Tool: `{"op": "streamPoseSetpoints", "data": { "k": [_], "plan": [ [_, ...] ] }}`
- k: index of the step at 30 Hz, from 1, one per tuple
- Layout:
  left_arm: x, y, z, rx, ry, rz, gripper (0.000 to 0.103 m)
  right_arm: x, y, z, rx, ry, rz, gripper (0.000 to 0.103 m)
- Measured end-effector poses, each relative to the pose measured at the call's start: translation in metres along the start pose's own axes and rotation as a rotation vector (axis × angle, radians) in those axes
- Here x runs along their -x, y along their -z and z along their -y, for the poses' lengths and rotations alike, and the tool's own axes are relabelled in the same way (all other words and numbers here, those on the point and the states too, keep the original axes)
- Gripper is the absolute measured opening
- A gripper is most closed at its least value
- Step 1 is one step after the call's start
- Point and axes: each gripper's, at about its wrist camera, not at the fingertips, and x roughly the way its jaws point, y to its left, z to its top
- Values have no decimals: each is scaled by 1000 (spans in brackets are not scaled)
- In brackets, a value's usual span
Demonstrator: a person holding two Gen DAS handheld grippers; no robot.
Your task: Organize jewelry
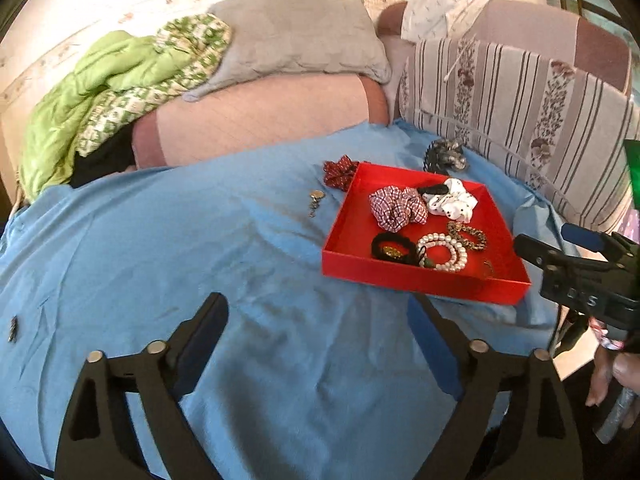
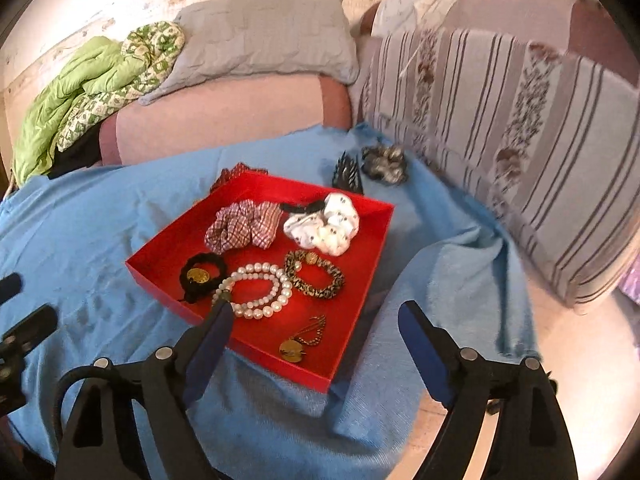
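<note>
A red tray (image 1: 420, 280) lies on a blue cloth (image 1: 200, 240). In it are a checked scrunchie (image 2: 244, 228), a white scrunchie (image 2: 324, 224), a pearl bracelet (image 2: 256, 312), a leopard-print bracelet (image 2: 320, 292), a black hair tie (image 2: 200, 276) and a gold pendant (image 2: 300, 342). On the cloth left of the tray lie a dark red scrunchie (image 1: 340, 172) and a small silver piece (image 1: 315, 200). My left gripper (image 1: 316, 304) is open over bare cloth, short of the tray. My right gripper (image 2: 316, 310) is open above the tray's near corner, holding nothing.
A grey scrunchie (image 2: 384, 164) and a black claw clip (image 2: 348, 176) lie behind the tray. A small dark item (image 1: 13, 328) sits far left on the cloth. A striped cushion (image 2: 520, 140), a grey pillow (image 1: 296, 40) and a green quilt (image 1: 100, 88) border the cloth.
</note>
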Motion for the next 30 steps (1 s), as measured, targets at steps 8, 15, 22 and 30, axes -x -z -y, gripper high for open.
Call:
{"op": "streamPoseSetpoints", "data": {
  "k": [8, 15, 22, 30],
  "plan": [
    [51, 32, -6, 17, -96, 86, 100, 40, 15, -17, 52, 57, 113, 94],
    [49, 30, -24, 51, -219, 43, 103, 50, 21, -26, 62, 53, 135, 94],
    [55, 26, -30, 47, -280, 65, 103, 47, 21, -36, 76, 37, 132, 94],
    [60, 21, -29, 43, -363, 94, 103, 45, 21, -37, 75, 32, 129, 94]
  ]
}}
